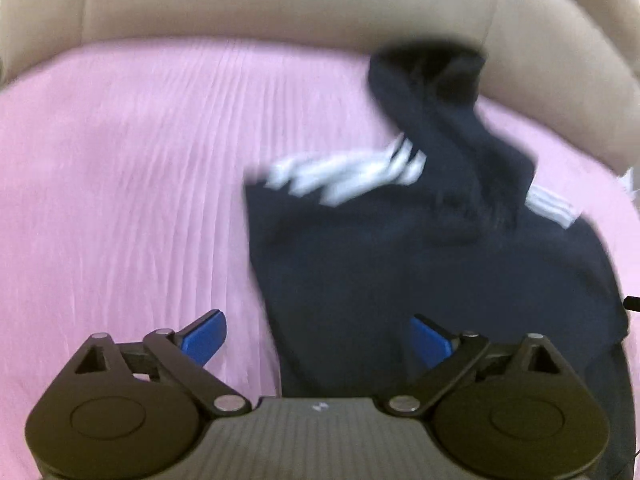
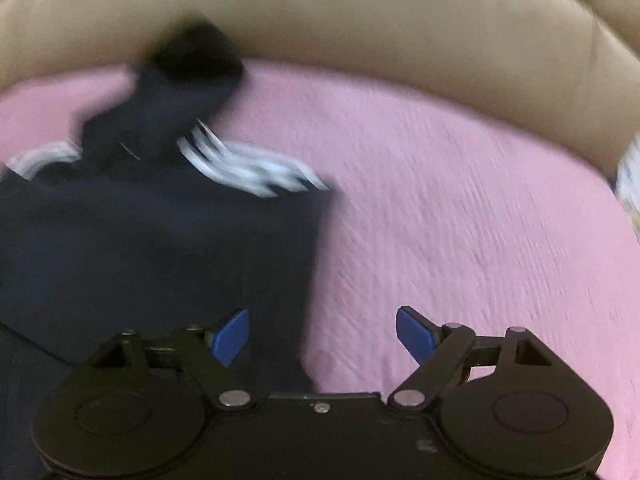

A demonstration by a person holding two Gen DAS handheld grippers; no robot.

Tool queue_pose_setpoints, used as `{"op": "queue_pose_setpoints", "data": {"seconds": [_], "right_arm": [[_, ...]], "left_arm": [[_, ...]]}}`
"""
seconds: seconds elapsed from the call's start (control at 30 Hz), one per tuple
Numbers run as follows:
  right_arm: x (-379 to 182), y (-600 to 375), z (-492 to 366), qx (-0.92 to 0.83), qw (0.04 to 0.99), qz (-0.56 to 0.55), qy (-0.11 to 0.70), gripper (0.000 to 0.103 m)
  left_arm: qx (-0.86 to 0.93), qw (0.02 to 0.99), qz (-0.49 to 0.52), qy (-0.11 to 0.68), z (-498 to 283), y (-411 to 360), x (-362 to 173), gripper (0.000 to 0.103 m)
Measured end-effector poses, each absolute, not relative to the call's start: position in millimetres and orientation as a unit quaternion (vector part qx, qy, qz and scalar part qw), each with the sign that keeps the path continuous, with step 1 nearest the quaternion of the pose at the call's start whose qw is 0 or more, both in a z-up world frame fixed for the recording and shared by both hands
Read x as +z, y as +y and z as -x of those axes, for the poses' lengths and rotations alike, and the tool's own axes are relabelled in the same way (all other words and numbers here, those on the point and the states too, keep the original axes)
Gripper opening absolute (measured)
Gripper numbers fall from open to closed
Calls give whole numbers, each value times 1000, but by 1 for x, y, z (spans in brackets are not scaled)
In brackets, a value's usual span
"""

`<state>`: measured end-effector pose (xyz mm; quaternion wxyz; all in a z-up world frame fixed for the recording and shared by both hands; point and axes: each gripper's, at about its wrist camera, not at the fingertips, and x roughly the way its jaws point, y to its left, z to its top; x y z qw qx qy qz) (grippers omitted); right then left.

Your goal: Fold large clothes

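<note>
A dark navy garment [image 1: 420, 264] with white stripes lies partly folded on a pink bed sheet [image 1: 120, 184]. In the left wrist view it fills the right half. In the right wrist view the garment [image 2: 140, 248] fills the left half. My left gripper [image 1: 318, 338] is open and empty, straddling the garment's left edge from above. My right gripper [image 2: 322, 334] is open and empty, over the garment's right edge. Both views are blurred by motion.
A beige padded headboard [image 1: 280, 4] curves along the far side of the bed and also shows in the right wrist view [image 2: 400, 32]. The pink sheet [image 2: 480, 220] stretches right of the garment. A pale patterned object [image 2: 630, 176] sits at the far right edge.
</note>
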<state>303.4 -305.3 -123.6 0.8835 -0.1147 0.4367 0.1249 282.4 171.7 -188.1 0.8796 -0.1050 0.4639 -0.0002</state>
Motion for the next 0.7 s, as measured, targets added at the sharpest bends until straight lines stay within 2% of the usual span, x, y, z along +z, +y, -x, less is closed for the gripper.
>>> {"op": "queue_pose_setpoints", "data": {"seconds": [0.17,0.3,0.37,0.4,0.47,0.63,0.7], "right_arm": [[-127,-209,-293,259,857,118,430,97],[-165,-149,-288,226,839,173,463,95],[-187,-133,-285,227,823,182,488,97],[-192,-133,-285,215,830,172,484,101],[-195,-137,-289,207,834,138,492,103],[-196,-138,-292,216,827,131,502,103],[-197,-137,-292,214,829,131,499,103]], "left_arm": [[-54,904,77,416,-364,174,-154,100],[-86,912,43,399,-454,151,-136,98],[-108,914,30,389,-497,133,-130,97],[-115,916,18,383,-517,121,-128,97],[-112,922,-9,371,-554,102,-128,92],[-117,922,-99,356,-606,52,-142,75],[-84,926,-133,343,-618,36,-149,73]]}}
